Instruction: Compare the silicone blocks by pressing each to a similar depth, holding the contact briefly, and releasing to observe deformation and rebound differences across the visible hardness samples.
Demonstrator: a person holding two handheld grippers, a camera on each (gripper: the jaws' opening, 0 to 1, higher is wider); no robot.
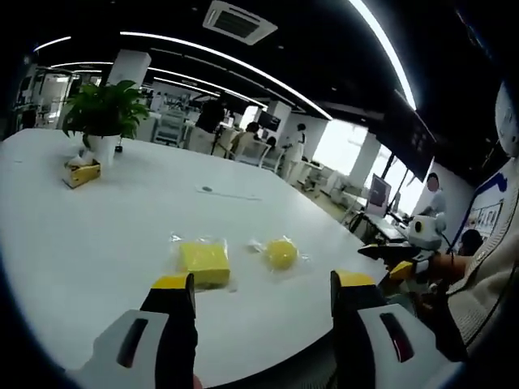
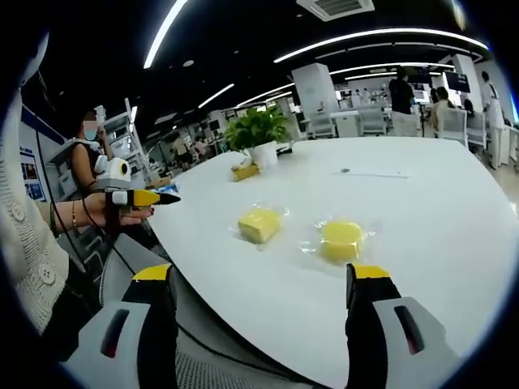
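Jaws of the left gripper [image 1: 263, 292] spread wide, gripping nothing, hovering at the near edge of the white table [image 1: 97, 243]. Just past the left jaw tip, a square yellow block [image 1: 204, 261] sealed in a clear bag; ahead between the jaws, slightly right of centre, a round yellow block [image 1: 281, 254] bagged the same way. Right gripper [image 2: 261, 284] likewise wide apart and empty; square block [image 2: 259, 224] ahead between its jaws, round block [image 2: 341, 239] just beyond the right jaw tip. Farther off, beyond the left jaw, a potted plant [image 1: 104, 117] in a white pot with a small yellow box [image 1: 82, 173] beside it. Nothing lying between jaws and bags.
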